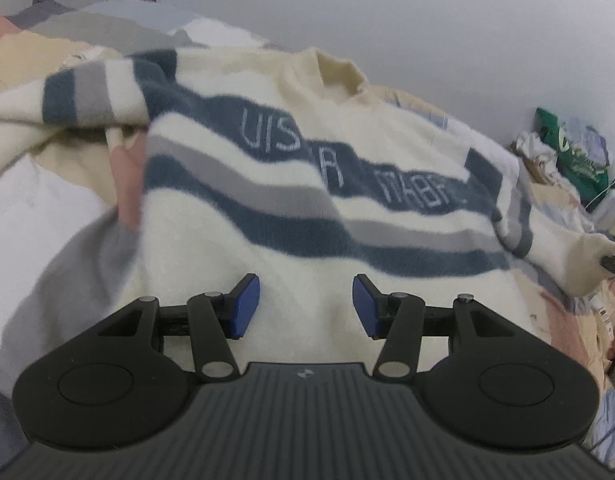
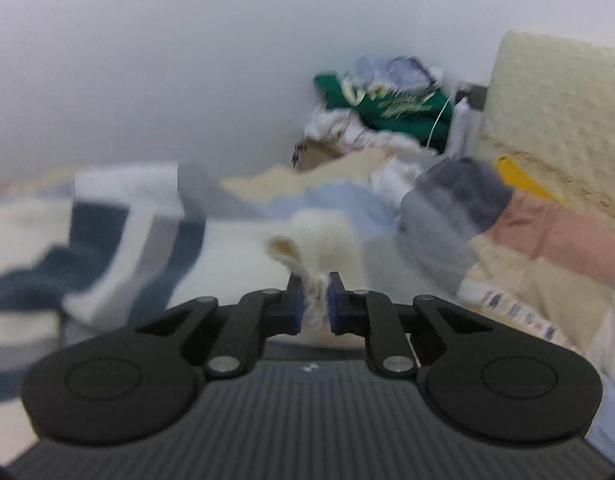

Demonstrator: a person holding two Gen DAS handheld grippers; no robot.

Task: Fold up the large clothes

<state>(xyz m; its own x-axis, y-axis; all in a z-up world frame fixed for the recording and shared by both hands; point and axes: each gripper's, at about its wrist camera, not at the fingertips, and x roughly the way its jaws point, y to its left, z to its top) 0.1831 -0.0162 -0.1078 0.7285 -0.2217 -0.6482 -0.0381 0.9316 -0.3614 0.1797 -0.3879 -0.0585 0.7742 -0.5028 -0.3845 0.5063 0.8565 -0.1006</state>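
A: Status on the garment?

B: Cream knit sweater with navy and grey stripes and stitched white lettering (image 1: 291, 168) lies spread front-up on the bed's pastel patchwork quilt (image 1: 39, 208). Collar points at the wall. One sleeve is folded up across the top left, the other runs out to the right.

A: Left tongs?

B: Left tongs (image 1: 306, 306) hang over the plain cream hem area, blue pads (image 1: 247, 308) well apart, roughly half open. Nothing between them, no contact I can confirm.

A: Right tongs?

B: Right tongs (image 2: 315, 304) are clamped on the cream cuff of the right sleeve (image 2: 311, 244). Knit is pinched between the pads, cuff opening bunches up just beyond the tips. Right wrist view is blurred, but the grip is clear. In the left wrist view, a dark tip shows at the sleeve end at the far right edge.

A: Surroundings?

B: Plain white wall (image 2: 187, 60) behind. Heap of clothes in the corner with a green garment with pale print (image 2: 391, 108) on top. Cream textured headboard or cushion (image 2: 555, 120) to the right of it, can't tell which.
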